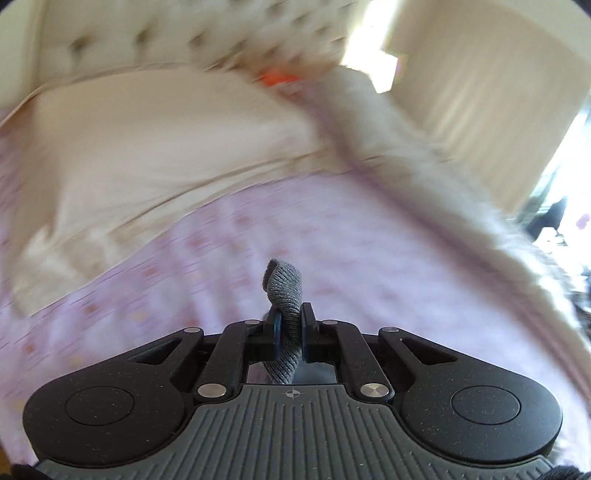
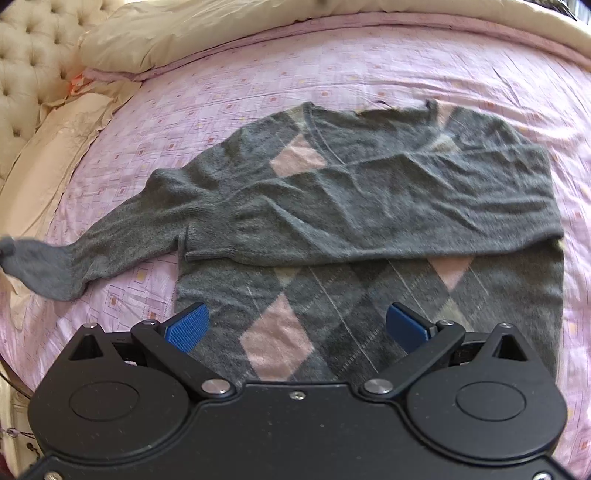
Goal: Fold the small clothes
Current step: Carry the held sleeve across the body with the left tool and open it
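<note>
A grey sweater (image 2: 369, 206) with pink and pale diamonds lies flat on the pink bedspread (image 2: 258, 85) in the right wrist view. One sleeve is folded across its chest. The other sleeve (image 2: 110, 251) stretches out to the left, its cuff lifted at the frame edge. My left gripper (image 1: 290, 325) is shut on that grey knitted cuff (image 1: 284, 291), which sticks up between the blue pads. The left wrist view is motion-blurred. My right gripper (image 2: 297, 326) hovers open over the sweater's lower hem, blue fingertips (image 2: 186, 326) wide apart, nothing between them.
Cream pillows (image 2: 184, 33) and a tufted cream headboard (image 2: 26, 62) border the bed at the back and left. A small orange item (image 2: 75, 83) lies by the headboard. A curtain and bright window (image 1: 480, 92) show past the bed's edge.
</note>
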`<state>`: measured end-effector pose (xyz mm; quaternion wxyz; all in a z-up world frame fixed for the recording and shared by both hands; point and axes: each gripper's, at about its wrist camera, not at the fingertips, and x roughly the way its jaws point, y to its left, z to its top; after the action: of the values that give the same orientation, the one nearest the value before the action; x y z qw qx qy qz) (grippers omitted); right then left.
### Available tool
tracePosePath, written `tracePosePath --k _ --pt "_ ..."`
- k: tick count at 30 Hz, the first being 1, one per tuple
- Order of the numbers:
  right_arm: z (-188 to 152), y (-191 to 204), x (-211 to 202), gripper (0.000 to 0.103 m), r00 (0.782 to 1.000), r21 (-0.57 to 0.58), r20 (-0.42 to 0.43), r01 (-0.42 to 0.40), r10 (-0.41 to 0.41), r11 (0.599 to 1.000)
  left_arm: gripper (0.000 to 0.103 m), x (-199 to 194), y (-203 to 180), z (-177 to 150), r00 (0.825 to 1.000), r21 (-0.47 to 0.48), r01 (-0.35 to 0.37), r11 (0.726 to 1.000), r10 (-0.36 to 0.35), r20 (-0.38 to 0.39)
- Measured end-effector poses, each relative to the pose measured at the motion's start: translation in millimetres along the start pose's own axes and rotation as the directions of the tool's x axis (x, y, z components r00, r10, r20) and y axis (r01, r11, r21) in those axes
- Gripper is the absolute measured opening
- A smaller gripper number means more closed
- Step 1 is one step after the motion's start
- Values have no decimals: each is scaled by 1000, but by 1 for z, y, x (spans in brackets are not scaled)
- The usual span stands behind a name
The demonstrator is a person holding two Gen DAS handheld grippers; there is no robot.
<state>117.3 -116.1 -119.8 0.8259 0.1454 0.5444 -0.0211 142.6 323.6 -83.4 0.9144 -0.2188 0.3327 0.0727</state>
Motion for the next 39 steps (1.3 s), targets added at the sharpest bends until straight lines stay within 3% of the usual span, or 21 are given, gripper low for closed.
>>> tracePosePath --k 4,9,14,19,22,26,29,33,37,39 --pt "-9 -21 -7 102 1000 28 2 -25 25 999 9 -21 -57 6 993 37 110 993 -111 38" --pt "-20 -53 -21 102 999 59 19 -45 44 997 9 -39 -134 3 966 101 243 965 -250 63" --pt "-30 -95 -38 102 998 125 42 -60 56 990 9 -41 -216 -19 924 186 368 911 -380 34" --pt "-40 -136 -51 102 998 178 41 -51 44 983 9 -21 -298 -72 884 221 465 857 -466 -52" --pt "-46 -158 -56 102 999 200 36 -35 29 979 9 3 -335 -109 873 253 488 835 -472 -126" --pt "-53 -184 -64 102 999 232 34 -16 9 973 10 33 -372 -159 874 322 481 815 -420 -243" --pt "-55 -197 -67 102 999 252 35 -7 -2 968 32 51 -384 -187 862 350 484 802 -367 -350" --pt "-53 -206 -67 102 999 268 43 -2 -10 963 46 50 -388 -205 844 389 504 771 -345 -410" --pt "-43 -205 -63 102 998 274 61 -3 -14 962 56 44 -373 -215 860 479 485 732 -300 -413" --pt "-35 -202 -59 102 997 268 81 -10 -12 963 57 50 -358 -215 877 515 448 731 -246 -414"
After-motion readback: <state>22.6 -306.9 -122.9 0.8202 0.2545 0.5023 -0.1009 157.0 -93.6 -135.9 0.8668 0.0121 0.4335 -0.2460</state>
